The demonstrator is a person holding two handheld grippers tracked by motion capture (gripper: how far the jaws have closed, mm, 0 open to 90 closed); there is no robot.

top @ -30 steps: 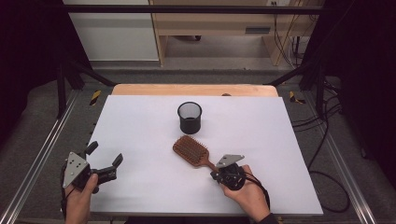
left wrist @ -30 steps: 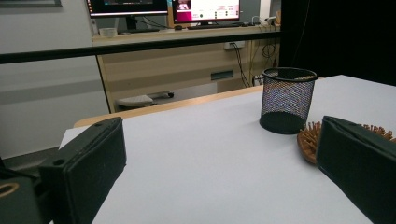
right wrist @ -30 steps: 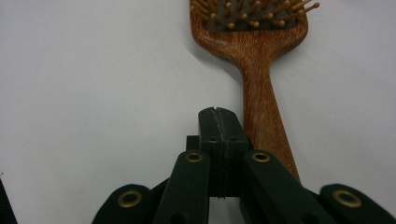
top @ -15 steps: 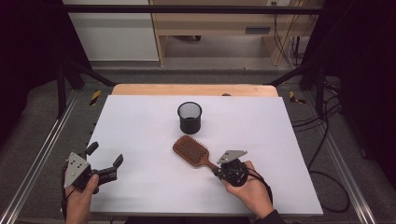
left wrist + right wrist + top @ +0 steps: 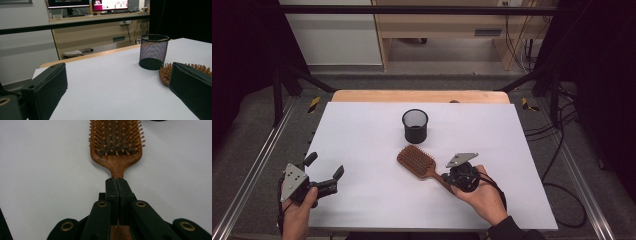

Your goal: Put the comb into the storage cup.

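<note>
High view: wooden hairbrush (image 5: pixel 417 161) lies bristles up on the white surface (image 5: pixel 362 145), just in front of the black mesh cup (image 5: pixel 415 126), the two apart. The right hand-held gripper (image 5: pixel 451 180) pinches the brush handle; its grey plate and the hand hide the handle's end. The left hand-held gripper (image 5: pixel 324 172) sits at the surface's near left corner, jaws spread, nothing between them.

Left gripper view: both black jaws stand wide apart over bare surface. The right-side jaw cuts off most of the hairbrush (image 5: pixel 166 72); only a bristled edge shows. The mesh cup (image 5: pixel 153 51) stands upright beside it.

Right gripper view: jaws pressed together on the handle, which they cover. The bristled head (image 5: pixel 116 138) is cut off at the top edge.
</note>
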